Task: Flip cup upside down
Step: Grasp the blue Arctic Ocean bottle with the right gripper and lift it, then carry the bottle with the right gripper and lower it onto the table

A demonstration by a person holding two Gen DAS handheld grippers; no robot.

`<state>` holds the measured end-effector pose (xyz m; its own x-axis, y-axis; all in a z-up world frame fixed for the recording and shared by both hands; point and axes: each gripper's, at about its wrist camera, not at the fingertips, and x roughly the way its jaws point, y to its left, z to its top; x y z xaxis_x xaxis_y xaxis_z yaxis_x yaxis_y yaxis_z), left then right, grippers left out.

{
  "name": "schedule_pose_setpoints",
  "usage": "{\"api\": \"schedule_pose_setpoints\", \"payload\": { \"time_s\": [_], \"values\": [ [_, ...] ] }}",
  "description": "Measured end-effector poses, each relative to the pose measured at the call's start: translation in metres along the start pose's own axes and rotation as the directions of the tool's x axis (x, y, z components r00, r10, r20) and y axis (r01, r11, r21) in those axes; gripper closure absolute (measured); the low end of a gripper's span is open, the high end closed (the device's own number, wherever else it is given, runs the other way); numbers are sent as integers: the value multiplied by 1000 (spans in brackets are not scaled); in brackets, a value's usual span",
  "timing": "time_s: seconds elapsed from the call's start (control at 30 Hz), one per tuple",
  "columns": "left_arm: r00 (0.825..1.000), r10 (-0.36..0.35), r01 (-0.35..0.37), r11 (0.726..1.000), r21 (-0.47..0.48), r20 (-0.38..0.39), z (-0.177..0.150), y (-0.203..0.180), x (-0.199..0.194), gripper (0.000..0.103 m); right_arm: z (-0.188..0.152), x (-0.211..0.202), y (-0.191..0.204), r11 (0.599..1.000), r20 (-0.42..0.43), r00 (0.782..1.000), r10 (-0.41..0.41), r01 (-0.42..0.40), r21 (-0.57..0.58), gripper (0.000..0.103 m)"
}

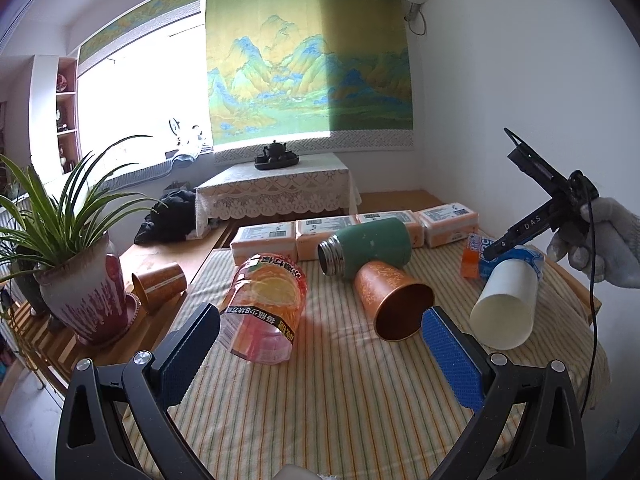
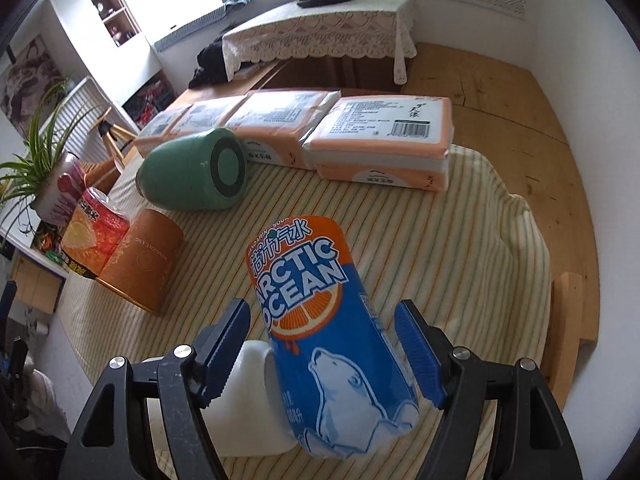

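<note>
An orange patterned cup (image 1: pixel 390 300) lies on its side on the striped tablecloth (image 1: pixel 340 392), mouth toward me; it also shows in the right wrist view (image 2: pixel 144 260). A white cup (image 1: pixel 506 308) lies on its side to its right, partly inside a blue Arctic Ocean wrapper (image 2: pixel 332 328). My left gripper (image 1: pixel 320 356) is open and empty, hovering just before the orange cup. My right gripper (image 2: pixel 322 344) is open, its fingers on either side of the wrapper and apart from it. It shows in the left wrist view (image 1: pixel 490 254) above the white cup.
A green flask (image 1: pixel 368 246) lies behind the orange cup. A pink drink wrapper (image 1: pixel 264 304) lies left. Several tissue packs (image 1: pixel 328 228) line the table's far edge. A potted plant (image 1: pixel 80 280) and another orange cup (image 1: pixel 160 286) sit on a side bench.
</note>
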<state>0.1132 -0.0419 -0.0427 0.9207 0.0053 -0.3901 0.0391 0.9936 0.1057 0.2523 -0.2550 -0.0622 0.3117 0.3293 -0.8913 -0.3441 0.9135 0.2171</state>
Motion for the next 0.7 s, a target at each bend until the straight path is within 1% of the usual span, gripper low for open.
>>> {"api": "schedule_pose_setpoints", "payload": {
  "time_s": [0.1,0.13,0.17,0.33,0.47,0.7],
  "values": [
    [1000,14,-14,1000,-5,-7,0,6,7,1,6,12,4,999,-48,999,-19,17,-43,32],
    [1000,17,-17,1000,-8,-5,0,9,8,1,8,16,6,998,-59,998,-18,15,-54,37],
    [1000,20,-20,1000,-11,-7,0,12,10,1,9,18,5,998,-67,998,-9,6,-57,39],
    [999,25,-25,999,-21,-22,-3,16,16,1,14,16,4,998,-58,998,-22,18,-68,43],
    [999,26,-27,999,-25,-38,-6,16,18,1,17,9,7,996,-34,999,-28,25,-80,46],
    [999,26,-27,999,-30,-35,-6,17,13,1,24,-24,2,995,55,996,-71,75,-66,48]
  ]
}}
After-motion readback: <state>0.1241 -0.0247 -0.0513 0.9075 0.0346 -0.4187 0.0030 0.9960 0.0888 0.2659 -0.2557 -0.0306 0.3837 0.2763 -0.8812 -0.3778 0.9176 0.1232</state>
